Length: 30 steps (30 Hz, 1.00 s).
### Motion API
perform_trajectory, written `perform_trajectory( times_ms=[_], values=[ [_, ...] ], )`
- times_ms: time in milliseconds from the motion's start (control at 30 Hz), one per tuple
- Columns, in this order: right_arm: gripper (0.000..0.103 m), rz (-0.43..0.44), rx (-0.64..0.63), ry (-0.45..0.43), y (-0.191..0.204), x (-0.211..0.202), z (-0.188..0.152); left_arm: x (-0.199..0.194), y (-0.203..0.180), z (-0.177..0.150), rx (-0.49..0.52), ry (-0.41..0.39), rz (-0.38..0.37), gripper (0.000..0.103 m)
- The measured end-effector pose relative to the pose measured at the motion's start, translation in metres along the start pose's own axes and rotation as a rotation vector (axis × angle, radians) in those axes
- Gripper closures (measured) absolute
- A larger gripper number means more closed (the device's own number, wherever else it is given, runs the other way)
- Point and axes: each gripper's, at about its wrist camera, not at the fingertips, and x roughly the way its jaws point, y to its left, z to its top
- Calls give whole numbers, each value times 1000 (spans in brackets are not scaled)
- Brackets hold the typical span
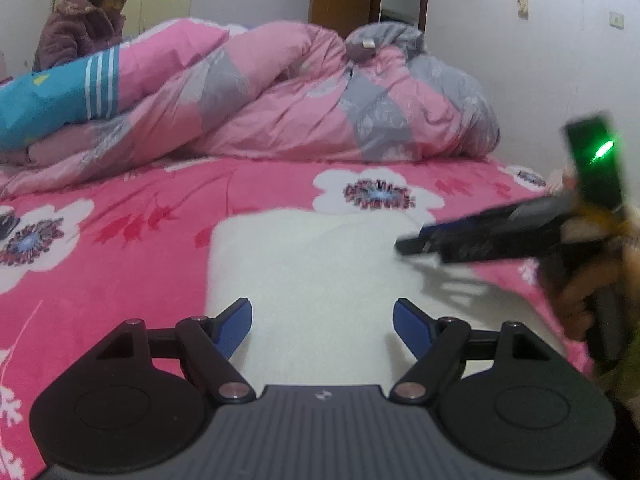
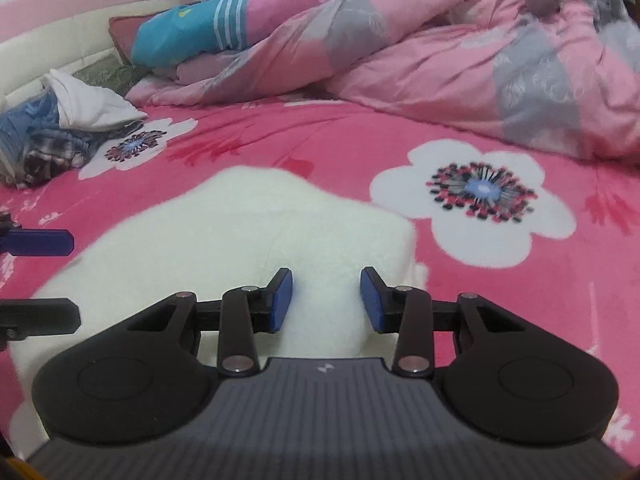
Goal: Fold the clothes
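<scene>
Right wrist view: you are hovering both grippers, jaws spread and empty, over the white fluffy folded garment [image 2: 248, 232]; a shallow pinch risks unfolding it.

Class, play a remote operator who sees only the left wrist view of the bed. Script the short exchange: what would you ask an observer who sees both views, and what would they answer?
Operator: Are there more clothes besides the white garment in front of me?
Observer: Yes, a pile of clothes lies by the headboard, with a white piece on top.
Operator: The right tool is blurred for me. Is it gripping anything?
Observer: No. Its blue pads stand apart over the white garment, not pressing it.
Operator: What is next to that pile?
Observer: A dark red pillow under the blue striped fabric.
</scene>
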Motion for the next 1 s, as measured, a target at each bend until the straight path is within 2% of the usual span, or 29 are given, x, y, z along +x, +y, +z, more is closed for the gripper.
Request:
perform_trajectory(
  times_ms=[200, 300, 367, 433, 533, 700, 800, 1000],
  values=[
    [66, 93, 40, -80, 17, -50, -9, 4, -5, -2, -5, 33, 22, 24],
    [67, 75, 56, -10, 18, -37, -34, 5, -8, 0, -4, 48, 30, 24],
    [67, 81, 64, -45, 16, -35, -46, 6, -11, 1, 5, 57, 40, 23],
    [67, 72, 87, -32, 16, -38, -41, 8, -13, 2, 6, 67, 52, 23],
    [67, 37, 51, -36, 27, -52, -35, 10, -14, 3, 4, 79, 67, 23],
    [67, 102, 7, -96, 39, -88, -43, 12, -21, 5, 23, 93, 94, 23],
    [66, 94, -8, -57, 39, -79, -56, 14, -25, 5, 42, 103, 109, 23],
    [65, 105, 22, -84, 36, -74, -67, 15, -29, 7, 55, 113, 129, 23]
  ],
)
